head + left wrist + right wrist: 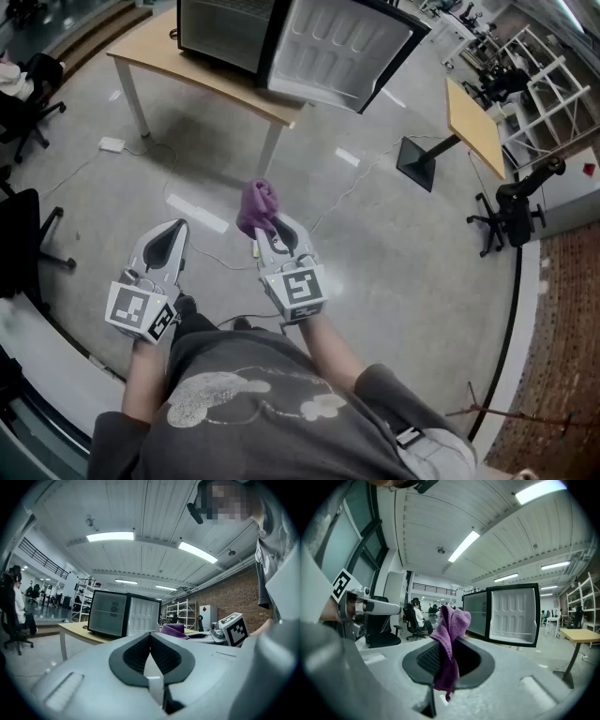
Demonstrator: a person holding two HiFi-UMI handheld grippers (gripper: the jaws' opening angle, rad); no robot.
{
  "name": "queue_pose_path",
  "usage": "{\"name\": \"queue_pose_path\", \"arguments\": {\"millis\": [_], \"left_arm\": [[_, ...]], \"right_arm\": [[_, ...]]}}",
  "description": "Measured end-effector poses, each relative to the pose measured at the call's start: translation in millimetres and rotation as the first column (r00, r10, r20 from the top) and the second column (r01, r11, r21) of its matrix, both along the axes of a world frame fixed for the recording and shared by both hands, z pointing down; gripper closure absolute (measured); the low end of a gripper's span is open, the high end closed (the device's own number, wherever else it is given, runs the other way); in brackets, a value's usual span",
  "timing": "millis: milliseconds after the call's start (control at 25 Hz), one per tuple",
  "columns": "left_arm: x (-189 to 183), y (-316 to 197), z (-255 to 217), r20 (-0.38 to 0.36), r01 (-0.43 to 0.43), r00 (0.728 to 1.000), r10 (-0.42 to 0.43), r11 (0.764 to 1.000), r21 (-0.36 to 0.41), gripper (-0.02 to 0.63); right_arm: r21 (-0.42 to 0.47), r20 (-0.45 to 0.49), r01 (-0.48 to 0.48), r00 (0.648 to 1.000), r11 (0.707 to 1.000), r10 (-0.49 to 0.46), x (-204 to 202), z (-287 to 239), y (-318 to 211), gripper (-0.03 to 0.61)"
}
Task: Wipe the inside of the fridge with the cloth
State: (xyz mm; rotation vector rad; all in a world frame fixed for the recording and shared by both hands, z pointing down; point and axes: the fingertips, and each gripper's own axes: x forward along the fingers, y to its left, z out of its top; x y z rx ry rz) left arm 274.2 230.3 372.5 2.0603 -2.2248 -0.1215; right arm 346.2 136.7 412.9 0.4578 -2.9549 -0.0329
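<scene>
A small black fridge (230, 33) stands on a wooden table (211, 80) ahead, its white-lined door (342, 52) swung open to the right. It also shows as the fridge (108, 614) in the left gripper view and the fridge (506, 616) in the right gripper view. My right gripper (272, 232) is shut on a purple cloth (257, 208), which bunches up above the jaws; the cloth (449, 644) hangs between them. My left gripper (169, 242) is shut with nothing in it. Both are held low, well short of the fridge.
A black office chair (28, 94) stands at the far left and another (511, 211) at the right. A slanted wooden stand (473, 127) on a black base is at the right. Cables and a white box (111, 144) lie on the concrete floor.
</scene>
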Motion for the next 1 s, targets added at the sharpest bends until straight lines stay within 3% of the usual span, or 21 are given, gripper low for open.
{"name": "queue_pose_path", "arguments": {"millis": [640,1000], "left_arm": [[27,0,-8,0.033,0.034,0.999,-0.035,0.999,0.007,0.595],[17,1,0,0.053,0.044,0.998,-0.043,0.999,-0.02,0.595]], "right_arm": [[0.037,0.018,0.059,0.998,0.998,-0.059,21,0,4,0.541],[-0.022,0.077,0.051,0.996,0.998,-0.049,20,4,1,0.538]]}}
